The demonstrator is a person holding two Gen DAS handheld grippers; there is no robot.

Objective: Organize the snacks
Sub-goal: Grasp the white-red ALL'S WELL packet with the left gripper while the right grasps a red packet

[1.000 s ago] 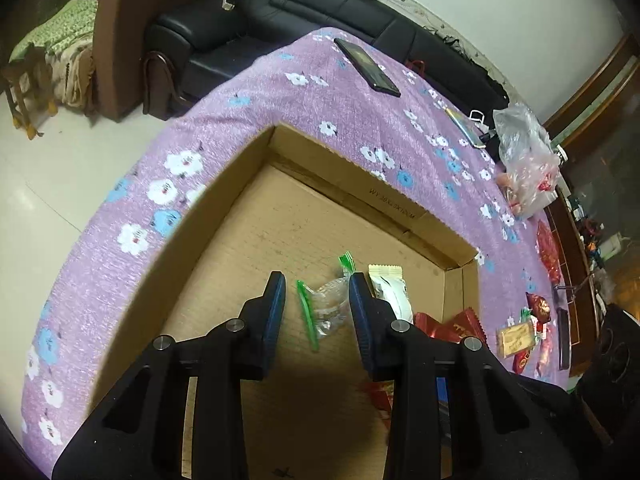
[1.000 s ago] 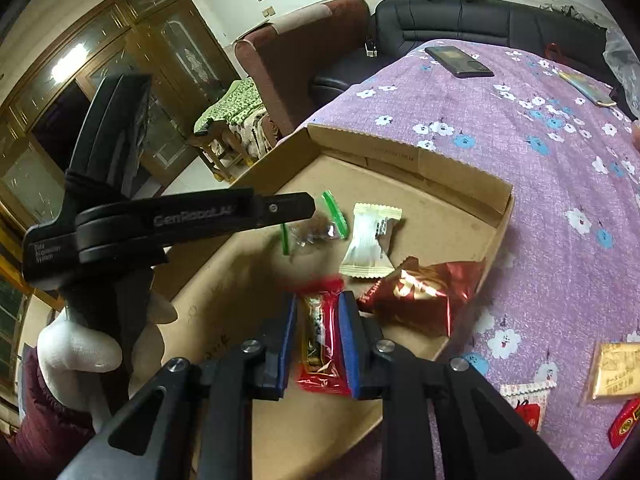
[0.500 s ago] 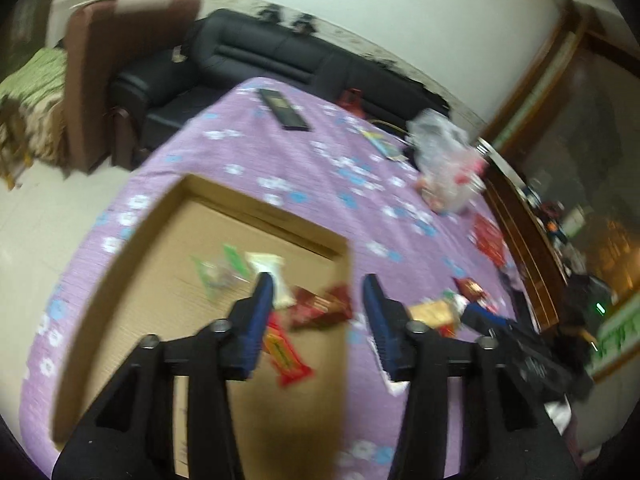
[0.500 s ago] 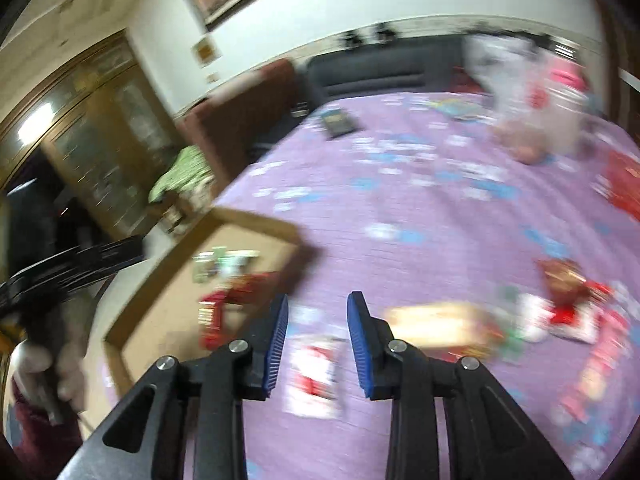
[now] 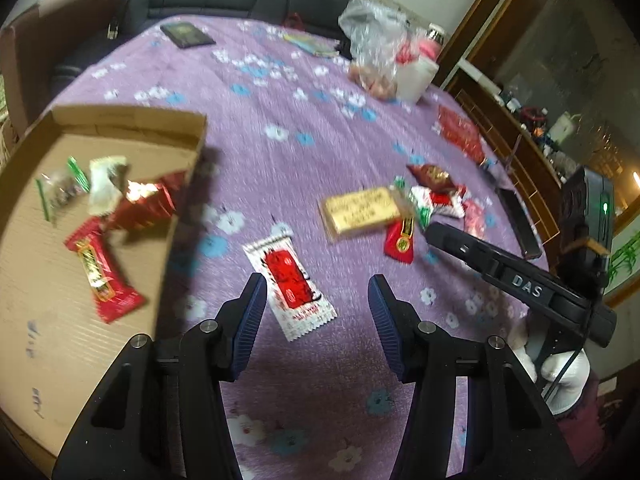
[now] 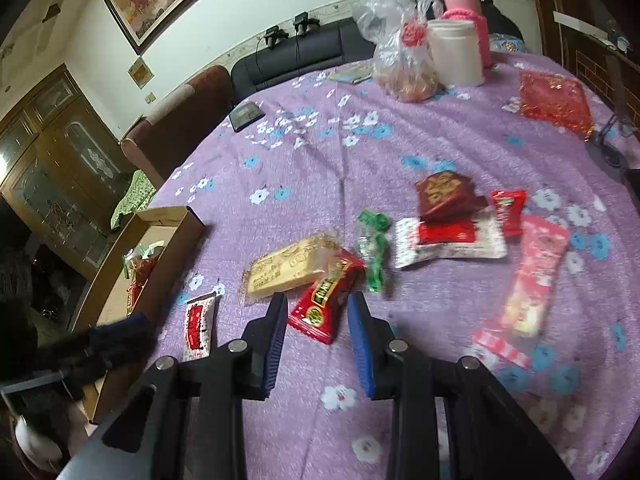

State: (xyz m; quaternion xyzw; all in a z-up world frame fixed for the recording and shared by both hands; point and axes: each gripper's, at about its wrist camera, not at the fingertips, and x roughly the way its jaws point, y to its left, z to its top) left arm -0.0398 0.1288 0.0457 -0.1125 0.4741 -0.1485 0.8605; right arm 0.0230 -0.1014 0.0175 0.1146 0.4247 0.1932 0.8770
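Meanwhile, hovered over the purple flowered desk with both pairs of tongs parted and gripping nothing. Left tongs spread wide above a white-and-red sachet, pads clear of it on either side. Right tongs held apart too, with a red snack packet just ahead, at twelve o'clock from the tips, not pressed by either pad. Lay touching that packet at ten o'clock: a yellow wafer pack. At one o'clock from it, a green-wrapped candy; further toward two o'clock, a white-and-red pouch with a dark red packet on top. Lay at three o'clock, a long pink stick pack. Sat at nine o'clock in the left view, a shallow cardboard box, already holding a red candy bar, a crumpled red foil bag, a white wrapped sweet and a clear green-edged bag. Stood at the desk's far edge, near one o'clock, a clear plastic bag beside a white tub.
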